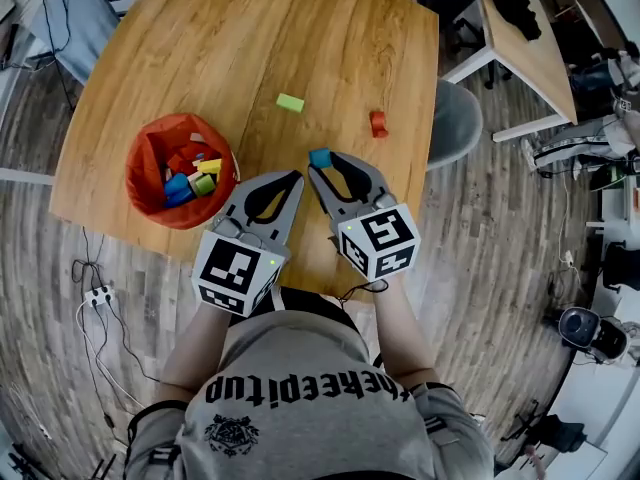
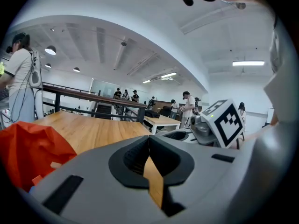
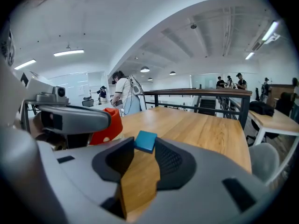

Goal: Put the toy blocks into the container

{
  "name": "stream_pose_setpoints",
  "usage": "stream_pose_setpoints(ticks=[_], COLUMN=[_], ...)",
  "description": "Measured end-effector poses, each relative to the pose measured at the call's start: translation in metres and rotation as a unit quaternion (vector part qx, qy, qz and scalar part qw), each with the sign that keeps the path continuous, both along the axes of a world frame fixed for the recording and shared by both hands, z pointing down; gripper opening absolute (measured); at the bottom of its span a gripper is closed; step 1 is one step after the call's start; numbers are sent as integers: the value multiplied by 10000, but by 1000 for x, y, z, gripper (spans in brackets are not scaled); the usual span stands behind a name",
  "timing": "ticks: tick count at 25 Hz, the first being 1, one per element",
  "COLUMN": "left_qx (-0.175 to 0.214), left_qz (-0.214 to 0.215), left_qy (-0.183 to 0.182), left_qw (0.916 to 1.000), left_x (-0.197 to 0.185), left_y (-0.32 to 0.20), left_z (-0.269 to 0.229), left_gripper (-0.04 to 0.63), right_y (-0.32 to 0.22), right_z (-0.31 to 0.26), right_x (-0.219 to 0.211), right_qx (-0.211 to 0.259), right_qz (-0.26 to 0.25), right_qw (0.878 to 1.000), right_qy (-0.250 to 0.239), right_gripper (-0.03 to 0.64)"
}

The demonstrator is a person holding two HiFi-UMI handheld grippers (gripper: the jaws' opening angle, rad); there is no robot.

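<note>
1. The wooden table [image 1: 300,28] carries the red container [image 1: 150,193], which has several blocks inside.
2. The left gripper [image 1: 296,178] sits just right of the container, its jaws together on nothing.
3. The right gripper [image 1: 322,164], farther right of the container, is clamped on the blue block [image 1: 320,157].
4. The green block [image 1: 290,102] lies on the table up and right of the container.
5. The red block [image 1: 378,123] lies farther right again, well apart from the container.

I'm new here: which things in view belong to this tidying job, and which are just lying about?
Job: orange container, blue block, green block, red block.
Lying about: grey chair, floor power strip, neighbouring table.
</note>
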State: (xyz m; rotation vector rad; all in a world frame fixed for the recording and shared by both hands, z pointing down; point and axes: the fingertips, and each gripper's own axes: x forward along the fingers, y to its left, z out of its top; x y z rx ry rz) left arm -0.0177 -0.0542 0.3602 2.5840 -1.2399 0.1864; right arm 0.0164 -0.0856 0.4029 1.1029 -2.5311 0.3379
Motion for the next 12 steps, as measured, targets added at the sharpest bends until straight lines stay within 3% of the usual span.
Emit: stream_pose_setpoints(ticks=[12], left_qx=[269], left_qz=[-1067], left_qy=[-11], left_qw=[9939], left_x=[-65], left_y=[14], left_z=[-19], left_gripper=[15], right_y=[10], right_z=[-30], right_x=[-58], right_qx=[355], right_qz=[-869], right_qw=[9955], right_qy=[-122], right_gripper=[146])
